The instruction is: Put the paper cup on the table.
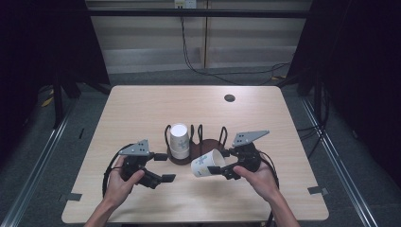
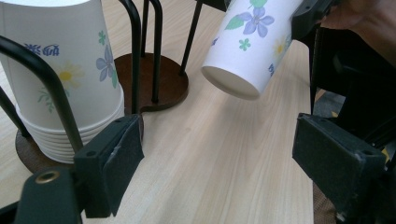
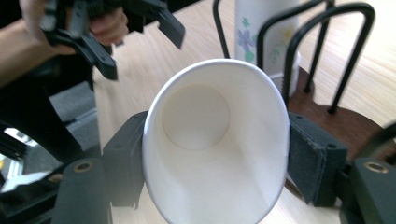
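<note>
- The right hand-held gripper (image 1: 218, 169) was clamped on a paper cup (image 1: 207, 163), held sideways above the counter (image 1: 142, 109), base toward the cup stack (image 1: 179, 140).
- The left hand-held gripper (image 1: 164, 167) waited near, jaws apart.

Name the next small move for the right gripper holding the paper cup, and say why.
Probably carry the paper cup toward the rack's empty bay. The right gripper squeezes its rim oval and holds it tilted above the table; the stack of cups fills the other bay.
</note>
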`<state>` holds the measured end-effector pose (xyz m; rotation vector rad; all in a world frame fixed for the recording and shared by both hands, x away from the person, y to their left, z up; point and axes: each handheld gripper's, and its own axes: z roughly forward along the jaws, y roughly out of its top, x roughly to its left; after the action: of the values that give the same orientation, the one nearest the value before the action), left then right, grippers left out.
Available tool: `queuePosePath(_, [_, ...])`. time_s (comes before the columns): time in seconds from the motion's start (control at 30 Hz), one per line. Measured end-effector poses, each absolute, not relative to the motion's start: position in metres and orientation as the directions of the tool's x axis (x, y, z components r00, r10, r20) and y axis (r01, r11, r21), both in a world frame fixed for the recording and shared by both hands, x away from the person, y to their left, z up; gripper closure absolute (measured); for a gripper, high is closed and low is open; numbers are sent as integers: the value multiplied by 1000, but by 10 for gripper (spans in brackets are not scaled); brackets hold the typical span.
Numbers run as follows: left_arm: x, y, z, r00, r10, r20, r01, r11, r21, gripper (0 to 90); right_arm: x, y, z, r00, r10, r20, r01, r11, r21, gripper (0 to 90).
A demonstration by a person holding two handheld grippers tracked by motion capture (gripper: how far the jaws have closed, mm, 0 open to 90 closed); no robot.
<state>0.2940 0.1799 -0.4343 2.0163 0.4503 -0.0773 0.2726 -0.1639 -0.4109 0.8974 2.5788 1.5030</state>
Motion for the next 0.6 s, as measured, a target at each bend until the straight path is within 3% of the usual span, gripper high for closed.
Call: queuePosePath(0.6, [295, 180, -438, 930, 303, -209, 332, -444, 832, 161, 270, -181, -411, -812, 545, 210, 500, 464, 731, 293])
